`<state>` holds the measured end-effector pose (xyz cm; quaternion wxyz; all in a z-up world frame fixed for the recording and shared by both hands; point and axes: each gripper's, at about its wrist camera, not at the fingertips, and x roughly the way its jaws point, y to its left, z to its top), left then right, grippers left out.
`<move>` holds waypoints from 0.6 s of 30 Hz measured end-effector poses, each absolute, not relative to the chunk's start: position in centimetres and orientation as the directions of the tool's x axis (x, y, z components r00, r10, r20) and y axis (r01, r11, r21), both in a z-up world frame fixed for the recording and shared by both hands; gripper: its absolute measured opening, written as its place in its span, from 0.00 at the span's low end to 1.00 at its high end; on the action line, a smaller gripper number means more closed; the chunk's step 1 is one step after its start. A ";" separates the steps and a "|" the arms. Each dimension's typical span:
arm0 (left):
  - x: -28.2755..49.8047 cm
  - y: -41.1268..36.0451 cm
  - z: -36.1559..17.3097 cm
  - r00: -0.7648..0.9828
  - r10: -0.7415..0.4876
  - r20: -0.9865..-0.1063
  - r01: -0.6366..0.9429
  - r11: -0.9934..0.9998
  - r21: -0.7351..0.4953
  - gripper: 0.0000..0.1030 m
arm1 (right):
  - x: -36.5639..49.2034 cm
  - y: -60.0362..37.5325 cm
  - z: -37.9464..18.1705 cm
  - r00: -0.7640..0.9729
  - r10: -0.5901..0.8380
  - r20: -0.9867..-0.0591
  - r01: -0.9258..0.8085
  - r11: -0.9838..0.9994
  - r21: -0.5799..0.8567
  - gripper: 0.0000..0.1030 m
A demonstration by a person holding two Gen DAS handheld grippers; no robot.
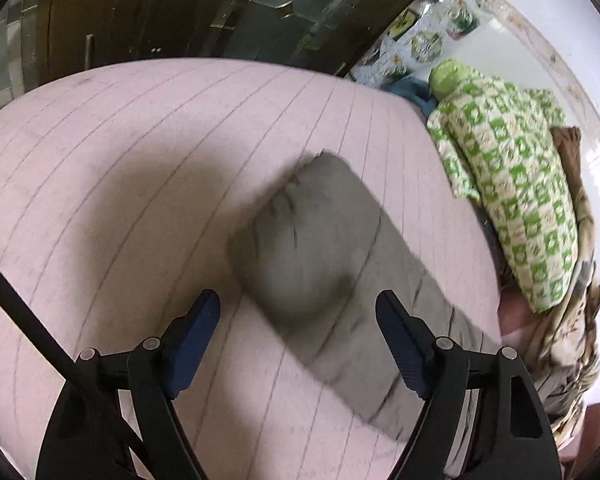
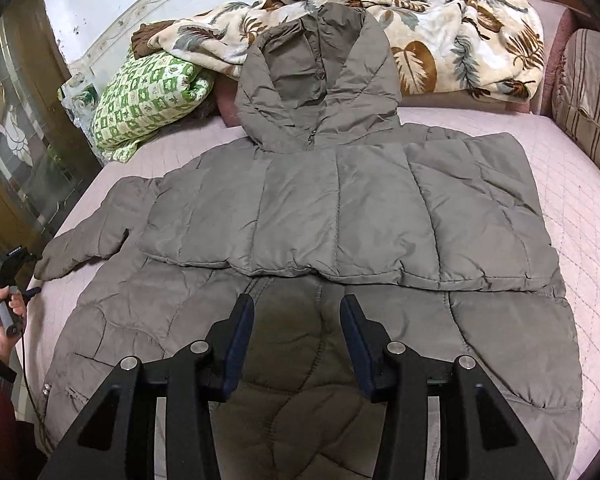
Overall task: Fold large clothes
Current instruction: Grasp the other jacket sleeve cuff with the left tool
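While the grey padded jacket lies spread on the pink bed, hood toward the far edge and its right side folded across the body, the right gripper hangs over its front, jaws apart and empty. The left gripper, jaws also wide and empty, hangs above the sleeve near the bed's left edge.

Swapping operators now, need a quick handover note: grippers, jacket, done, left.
Left gripper: open, empty, above the jacket's left sleeve on the pink bed.
Right gripper: open, empty, over the lower middle of the grey puffer jacket.
Jacket lies flat, hood toward the blankets.
Done: right side appears folded in across the chest.
Left: left sleeve, still stretched out, then the body folds.
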<state>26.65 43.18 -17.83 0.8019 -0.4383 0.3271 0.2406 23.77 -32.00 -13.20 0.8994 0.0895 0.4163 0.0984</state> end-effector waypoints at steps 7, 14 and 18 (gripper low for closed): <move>28.4 44.4 -19.2 0.713 0.127 -0.689 -0.657 0.463 -0.595 0.22 | 23.8 -32.1 -12.9 0.653 0.252 -0.714 -0.099 0.963 0.249 0.47; 28.0 41.1 -13.6 0.803 0.178 -0.569 -0.562 0.546 -0.622 0.19 | 23.8 -32.4 -12.3 0.678 0.257 -0.689 -0.088 0.959 0.271 0.47; 27.9 36.9 -7.9 0.878 0.159 -0.452 -0.434 0.662 -0.611 0.19 | 23.5 -33.1 -11.5 0.704 0.252 -0.663 -0.075 0.956 0.283 0.47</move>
